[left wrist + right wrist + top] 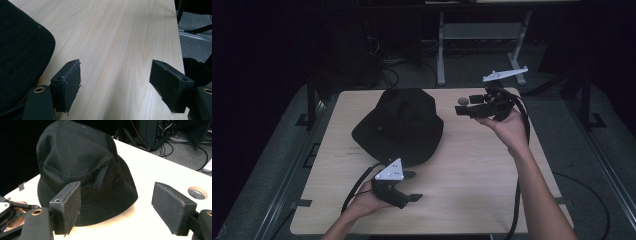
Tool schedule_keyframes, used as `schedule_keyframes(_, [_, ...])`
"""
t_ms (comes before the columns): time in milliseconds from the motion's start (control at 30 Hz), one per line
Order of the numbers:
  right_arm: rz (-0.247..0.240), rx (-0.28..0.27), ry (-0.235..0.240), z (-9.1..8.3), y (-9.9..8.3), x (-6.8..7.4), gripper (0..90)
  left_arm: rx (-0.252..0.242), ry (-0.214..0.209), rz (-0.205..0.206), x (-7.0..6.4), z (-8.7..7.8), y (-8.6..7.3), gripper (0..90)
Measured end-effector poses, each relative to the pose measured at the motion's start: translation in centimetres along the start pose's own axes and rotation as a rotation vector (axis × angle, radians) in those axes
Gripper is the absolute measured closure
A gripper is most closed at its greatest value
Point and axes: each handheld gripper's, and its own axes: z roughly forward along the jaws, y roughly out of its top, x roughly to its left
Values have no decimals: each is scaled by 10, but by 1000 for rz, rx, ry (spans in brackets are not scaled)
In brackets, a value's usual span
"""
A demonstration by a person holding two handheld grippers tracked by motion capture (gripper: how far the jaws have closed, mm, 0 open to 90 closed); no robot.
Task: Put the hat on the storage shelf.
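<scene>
From above the person's side, the high view looks forward and down on the whole table (472,165), with the black hat (399,125) near centre, the left gripper (404,187) at about 6 o'clock and the right gripper (472,109) at about 2 o'clock. The left gripper view sits low and close over the tabletop (120,50), looking along the wood with the hat's brim (22,55) at 9 o'clock. The right gripper view looks from slightly higher across the table at the hat (80,170), which all three views share.
</scene>
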Motion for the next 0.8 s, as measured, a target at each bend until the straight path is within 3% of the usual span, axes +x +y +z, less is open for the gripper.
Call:
schedule_keyframes(400, [45,0,9,-4,-35,-7,198,11,12,11,1,1,-1,236])
schedule_keyframes(800, [74,-7,4,-10,-61,-13,188,-2,20,-10,3,-2,-2,233])
